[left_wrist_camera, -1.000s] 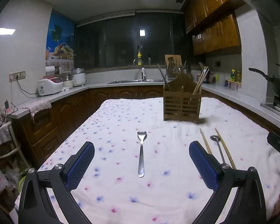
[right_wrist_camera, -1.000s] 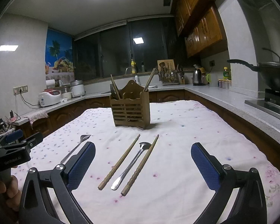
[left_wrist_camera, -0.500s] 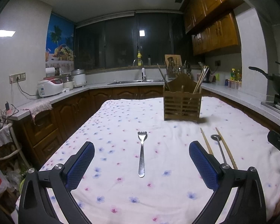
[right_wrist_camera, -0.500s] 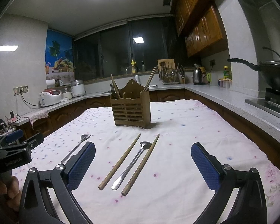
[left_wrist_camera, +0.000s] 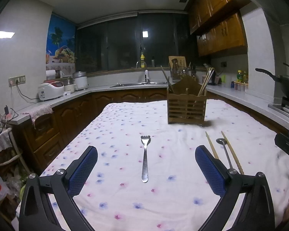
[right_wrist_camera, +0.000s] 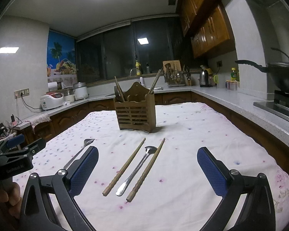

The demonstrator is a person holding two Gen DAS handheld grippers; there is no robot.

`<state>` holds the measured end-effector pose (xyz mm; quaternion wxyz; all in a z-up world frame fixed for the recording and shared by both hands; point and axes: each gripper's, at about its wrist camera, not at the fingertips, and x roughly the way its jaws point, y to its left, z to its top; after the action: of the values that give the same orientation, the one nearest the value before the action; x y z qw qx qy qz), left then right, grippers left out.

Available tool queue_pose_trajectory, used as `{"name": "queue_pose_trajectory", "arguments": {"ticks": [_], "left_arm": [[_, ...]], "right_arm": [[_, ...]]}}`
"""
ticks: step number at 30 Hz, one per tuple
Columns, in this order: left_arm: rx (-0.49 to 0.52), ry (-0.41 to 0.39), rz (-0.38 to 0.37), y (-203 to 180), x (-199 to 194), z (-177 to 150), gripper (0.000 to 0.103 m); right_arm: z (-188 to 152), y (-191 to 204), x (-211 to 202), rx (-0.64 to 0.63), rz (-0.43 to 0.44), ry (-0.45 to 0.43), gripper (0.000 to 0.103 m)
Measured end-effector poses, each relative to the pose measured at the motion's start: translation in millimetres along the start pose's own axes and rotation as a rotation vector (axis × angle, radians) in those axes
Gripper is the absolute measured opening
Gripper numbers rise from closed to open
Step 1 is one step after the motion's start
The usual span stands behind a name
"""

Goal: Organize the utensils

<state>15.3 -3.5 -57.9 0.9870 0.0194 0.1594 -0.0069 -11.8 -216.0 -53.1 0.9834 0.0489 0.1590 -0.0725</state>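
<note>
Both grippers are wide open and empty: fork (left_wrist_camera: 144, 159) ahead of left gripper (left_wrist_camera: 146, 165), spoon (right_wrist_camera: 137, 170) between chopsticks (right_wrist_camera: 124, 166) before right gripper (right_wrist_camera: 147, 168).

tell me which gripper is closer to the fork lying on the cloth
Left. The left gripper is open with the fork lying straight ahead between its fingers. The right gripper faces the spoon; the fork sits off to its left.
</note>
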Motion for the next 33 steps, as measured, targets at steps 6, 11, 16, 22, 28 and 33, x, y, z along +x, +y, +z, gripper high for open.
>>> {"name": "queue_pose_trajectory", "arguments": {"ticks": [6,11,16,22,28,33], "left_arm": [[0.004,-0.002,0.001,-1.7,-0.7,-0.8,0.102],[0.001,-0.002,-0.001,-1.9,-0.3,-1.1,0.102],[0.003,-0.001,-0.001,-2.9,-0.3,-0.3,0.102],[0.005,-0.002,-0.007,-3.0,0.3,-0.1,0.102],[0.004,0.001,-0.010,-2.9,1.3,0.6,0.102],[0.006,0.003,-0.012,-3.3,0.6,0.6,0.102]], "right_arm": [[0.0,-0.5,-0.6,0.000,-0.001,-0.002,0.103],[-0.1,0.5,-0.1,0.001,-0.001,-0.001,0.103],[0.1,1.9,0.2,-0.001,0.001,0.000,0.103],[2.5,6.8,2.8,-0.002,0.007,-0.002,0.103],[2.4,7.4,2.8,-0.002,0.005,-0.001,0.103],[2.3,7.2,2.7,-0.001,0.005,-0.001,0.103]]}}
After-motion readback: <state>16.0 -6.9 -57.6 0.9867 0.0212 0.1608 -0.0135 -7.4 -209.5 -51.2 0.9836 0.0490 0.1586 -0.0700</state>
